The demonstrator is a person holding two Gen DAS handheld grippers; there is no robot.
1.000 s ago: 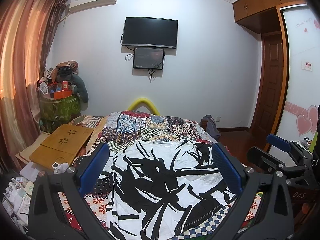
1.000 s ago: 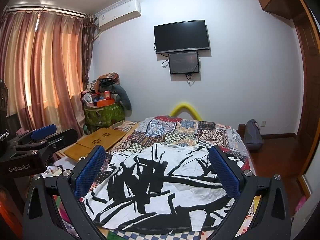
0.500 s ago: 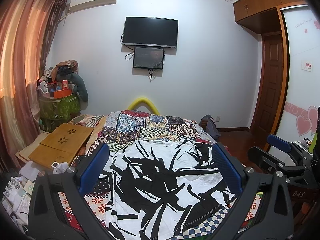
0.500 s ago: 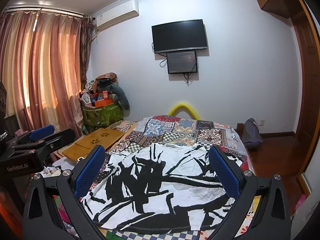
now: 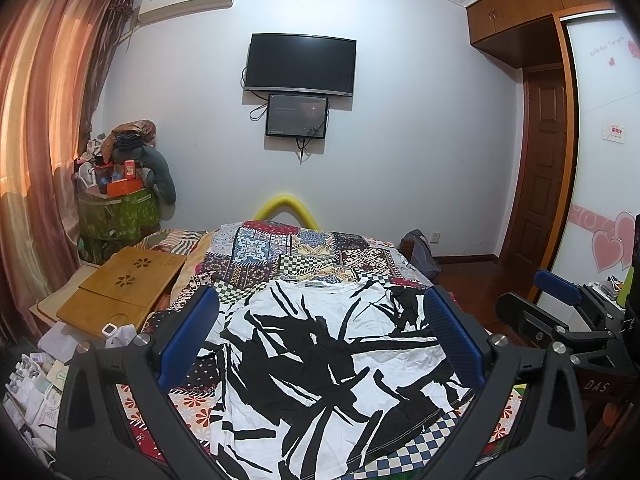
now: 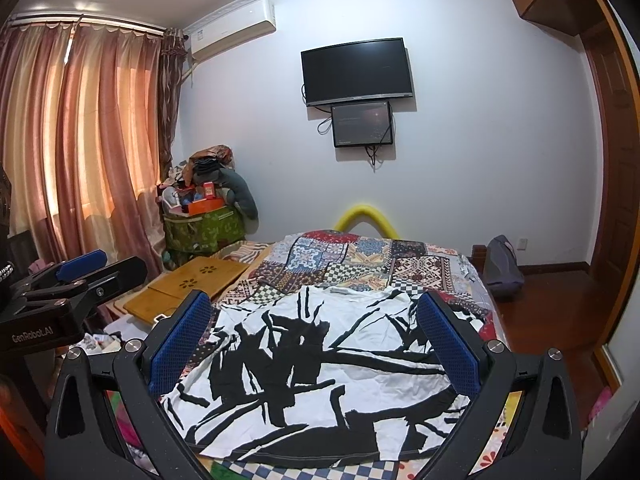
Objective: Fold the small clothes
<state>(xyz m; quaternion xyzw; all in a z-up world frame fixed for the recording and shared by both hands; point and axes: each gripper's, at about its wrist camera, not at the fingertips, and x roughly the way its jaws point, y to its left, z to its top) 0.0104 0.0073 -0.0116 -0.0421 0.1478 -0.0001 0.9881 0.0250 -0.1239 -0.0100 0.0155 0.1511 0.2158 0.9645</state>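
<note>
A white T-shirt with black brush-stroke print (image 5: 320, 364) (image 6: 320, 372) lies spread flat on the patchwork bedspread (image 5: 296, 248) (image 6: 352, 256), collar toward the far wall. My left gripper (image 5: 320, 320) hovers above its near hem, open, blue pads wide apart, nothing between them. My right gripper (image 6: 316, 324) is likewise open and empty over the shirt. The right gripper (image 5: 560, 304) shows at the right edge of the left wrist view; the left gripper (image 6: 80, 276) shows at the left edge of the right wrist view.
A wooden lap desk (image 5: 124, 284) lies left of the bed, with papers and small boxes (image 5: 36, 380) near it. A green hamper piled with clutter (image 5: 120, 208) stands in the corner by the curtains. A bag (image 5: 420, 252) and a wooden door (image 5: 544, 168) are on the right.
Both views have shifted only slightly; the right wrist view drifted a little to the right. The shirt lies as before and both grippers stay open.
</note>
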